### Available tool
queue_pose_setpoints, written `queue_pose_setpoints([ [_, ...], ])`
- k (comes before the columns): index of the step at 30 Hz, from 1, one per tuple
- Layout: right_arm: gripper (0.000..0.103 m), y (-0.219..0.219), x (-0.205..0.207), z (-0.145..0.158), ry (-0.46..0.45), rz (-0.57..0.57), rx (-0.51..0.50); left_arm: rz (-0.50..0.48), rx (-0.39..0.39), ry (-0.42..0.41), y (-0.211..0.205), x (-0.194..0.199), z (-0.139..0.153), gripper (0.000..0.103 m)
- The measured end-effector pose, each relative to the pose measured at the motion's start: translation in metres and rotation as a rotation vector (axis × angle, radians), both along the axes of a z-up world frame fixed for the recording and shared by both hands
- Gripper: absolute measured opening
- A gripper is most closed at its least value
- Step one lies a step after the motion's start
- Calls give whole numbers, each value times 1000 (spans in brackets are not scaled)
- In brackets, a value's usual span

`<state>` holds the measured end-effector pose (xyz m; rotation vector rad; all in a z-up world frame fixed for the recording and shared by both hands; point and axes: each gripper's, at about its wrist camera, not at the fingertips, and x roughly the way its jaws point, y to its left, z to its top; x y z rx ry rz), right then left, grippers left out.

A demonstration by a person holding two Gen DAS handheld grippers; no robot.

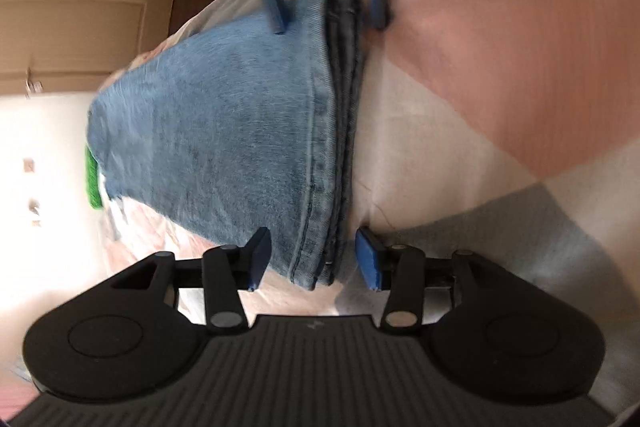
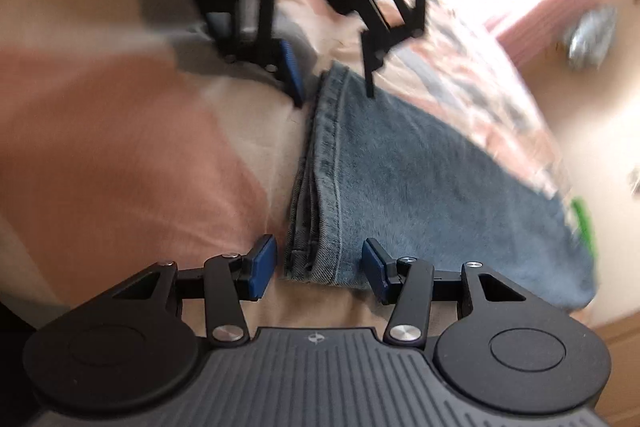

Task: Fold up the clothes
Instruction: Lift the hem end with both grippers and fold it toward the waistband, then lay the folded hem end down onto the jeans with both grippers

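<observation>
- Folded blue jeans (image 1: 224,131) lie on a bedspread (image 1: 500,67) of pink, cream and grey patches, their stacked hemmed edges facing both cameras.
- The left gripper (image 1: 310,259) has its fingers apart, straddling one end of that stacked edge (contact unclear).
- The right gripper (image 2: 320,269) straddles the opposite end, fingers likewise apart.
- Something green (image 1: 91,183) peeks out beyond the jeans.

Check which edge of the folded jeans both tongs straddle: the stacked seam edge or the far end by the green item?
The stacked seam edge. Both open tongs, left and right, bracket that layered side of the jeans; the end by the green item is untouched.
</observation>
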<state>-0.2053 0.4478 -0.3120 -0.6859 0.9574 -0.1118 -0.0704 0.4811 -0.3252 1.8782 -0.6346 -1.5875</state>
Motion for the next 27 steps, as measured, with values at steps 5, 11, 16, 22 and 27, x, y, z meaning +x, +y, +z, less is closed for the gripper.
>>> queue_pose_setpoints([
  [5, 51, 3, 9, -10, -55, -3, -117, -104, -87, -75, 8, 4, -23, 44],
  [11, 45, 10, 7, -33, -56, 76, -223, -50, -122, -34, 2, 6, -26, 46],
  [16, 31, -1, 8, -29, -52, 100, -195, -28, -108, -6, 4, 5, -31, 27],
  [22, 23, -58, 14, 24, -36, 21, 184, 153, 45, 151, -27, 5, 17, 21],
  [27, 22, -140, 16, 77, -89, -95, 572, 323, 113, 330, -63, 14, 80, 18],
])
